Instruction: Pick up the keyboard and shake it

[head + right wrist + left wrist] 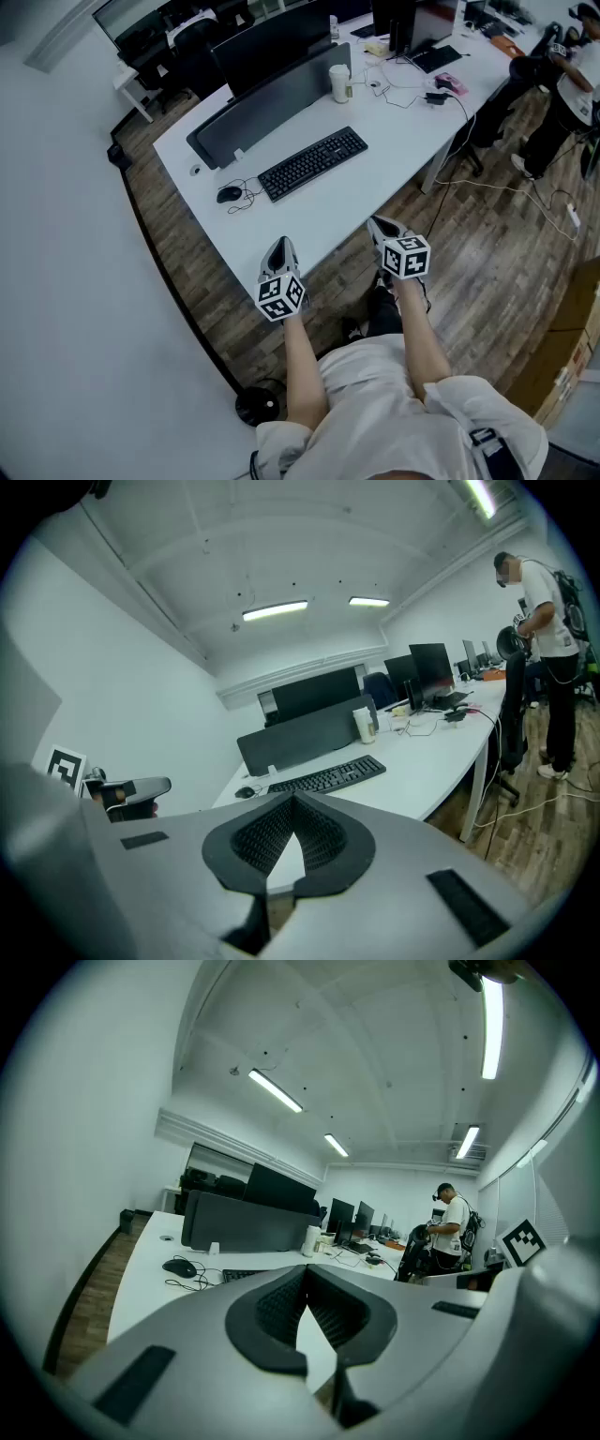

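My left hand-held gripper [279,244] is clenched, its two black ribbed pads pressed together at the tips with nothing between them. My right hand-held gripper [379,224] is clenched the same way and is also empty. I hold both out in front of me, side by side and apart from each other, pointing slightly downward at the near edge of the white counter [394,164], over the wooden floor [487,262].

The keyboard [312,163] lies flat on the counter, black, set at a slant, well apart from both hand-held grippers and touched by neither. Just to its left sits a black mouse [229,194] with its cable looped beside it. Behind the keyboard a dark grey divider [272,103] stands along the counter, and a pale cup [339,82] stands near the divider's right end. Farther along the counter lie loose cables and small things I cannot make out. At the far right a person [567,80] in a white shirt stands on the floor.
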`<state>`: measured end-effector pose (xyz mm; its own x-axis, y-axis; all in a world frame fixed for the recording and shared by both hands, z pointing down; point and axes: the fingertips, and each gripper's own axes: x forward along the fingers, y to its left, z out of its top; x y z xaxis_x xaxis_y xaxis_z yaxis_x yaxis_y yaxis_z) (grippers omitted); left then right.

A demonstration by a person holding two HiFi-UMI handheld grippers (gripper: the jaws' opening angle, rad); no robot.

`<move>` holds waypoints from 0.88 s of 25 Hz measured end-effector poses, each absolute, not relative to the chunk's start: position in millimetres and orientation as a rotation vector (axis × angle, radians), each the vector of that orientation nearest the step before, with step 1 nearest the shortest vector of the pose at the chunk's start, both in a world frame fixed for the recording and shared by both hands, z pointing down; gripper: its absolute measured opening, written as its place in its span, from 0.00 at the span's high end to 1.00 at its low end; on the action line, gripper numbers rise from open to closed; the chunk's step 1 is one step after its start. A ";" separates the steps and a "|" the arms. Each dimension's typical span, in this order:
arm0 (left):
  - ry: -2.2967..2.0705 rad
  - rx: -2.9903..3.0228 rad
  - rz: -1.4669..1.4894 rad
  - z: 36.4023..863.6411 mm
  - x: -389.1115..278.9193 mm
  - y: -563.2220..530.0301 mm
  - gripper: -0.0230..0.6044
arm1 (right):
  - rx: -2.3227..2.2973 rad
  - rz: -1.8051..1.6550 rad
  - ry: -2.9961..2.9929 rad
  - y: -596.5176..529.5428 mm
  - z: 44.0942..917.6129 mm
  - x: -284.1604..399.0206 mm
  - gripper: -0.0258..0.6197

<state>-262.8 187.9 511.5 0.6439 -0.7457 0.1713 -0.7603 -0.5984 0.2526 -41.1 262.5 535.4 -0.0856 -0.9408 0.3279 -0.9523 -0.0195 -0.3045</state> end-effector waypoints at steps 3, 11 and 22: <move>-1.199 2.569 0.071 512.4 -256.5 182.7 0.94 | 2.107 0.701 -2.181 256.9 533.1 -36.9 0.90; -1.220 2.558 0.062 511.3 -249.7 157.7 0.94 | 2.096 0.662 -2.148 239.3 533.5 -23.8 0.90; -1.213 2.562 0.065 512.7 -225.4 110.3 0.94 | 2.095 0.624 -2.091 194.0 536.1 7.5 0.90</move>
